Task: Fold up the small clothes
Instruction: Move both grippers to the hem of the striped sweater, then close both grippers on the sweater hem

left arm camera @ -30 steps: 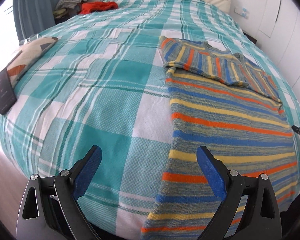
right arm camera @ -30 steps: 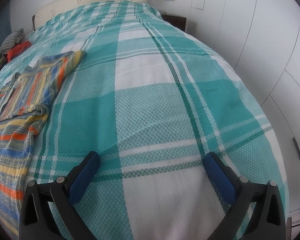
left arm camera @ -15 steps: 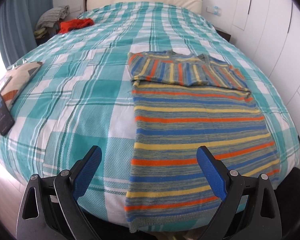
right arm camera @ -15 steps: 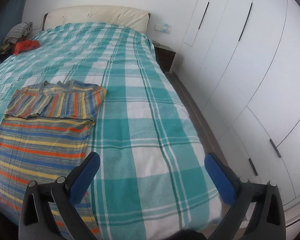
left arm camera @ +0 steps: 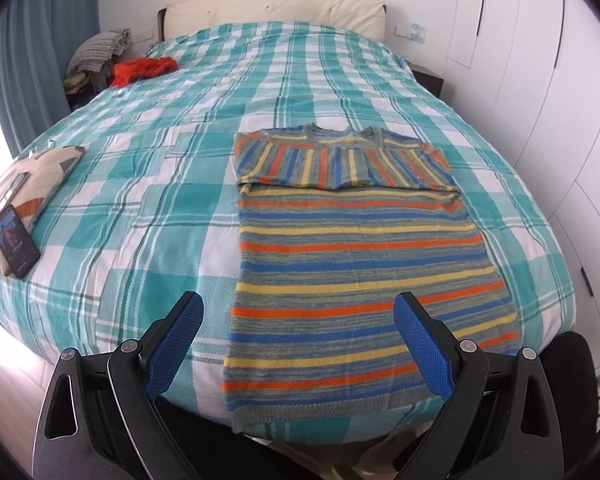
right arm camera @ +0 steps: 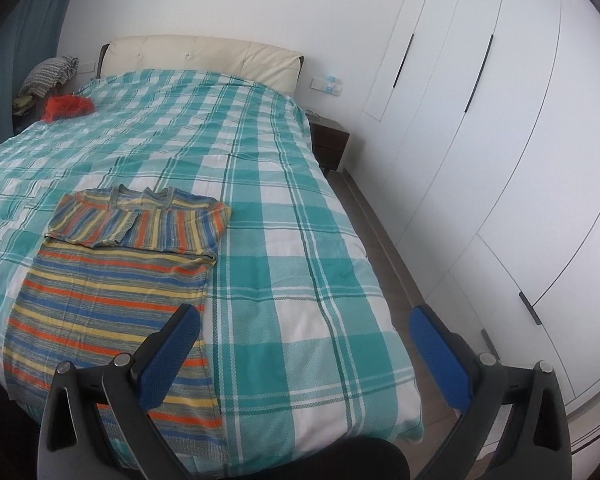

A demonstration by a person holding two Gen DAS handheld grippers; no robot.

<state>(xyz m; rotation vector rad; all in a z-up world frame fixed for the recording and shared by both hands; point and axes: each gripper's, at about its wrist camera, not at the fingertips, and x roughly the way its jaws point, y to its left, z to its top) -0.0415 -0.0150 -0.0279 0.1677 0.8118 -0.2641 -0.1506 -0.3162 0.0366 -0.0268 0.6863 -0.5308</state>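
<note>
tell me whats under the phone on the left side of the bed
The phone lies on a cream patterned cushion, which rests on the teal plaid bedspread. The cushion part directly beneath the phone is covered, so its pattern there cannot be seen.

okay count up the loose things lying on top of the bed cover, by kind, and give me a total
Striped knit sweaters, sleeves folded in: 1
Crumpled red-orange garments near the headboard: 1
Patterned beige cushions at the bed's left edge: 1
Dark smartphones lying on that cushion: 1
Total: 4
</note>
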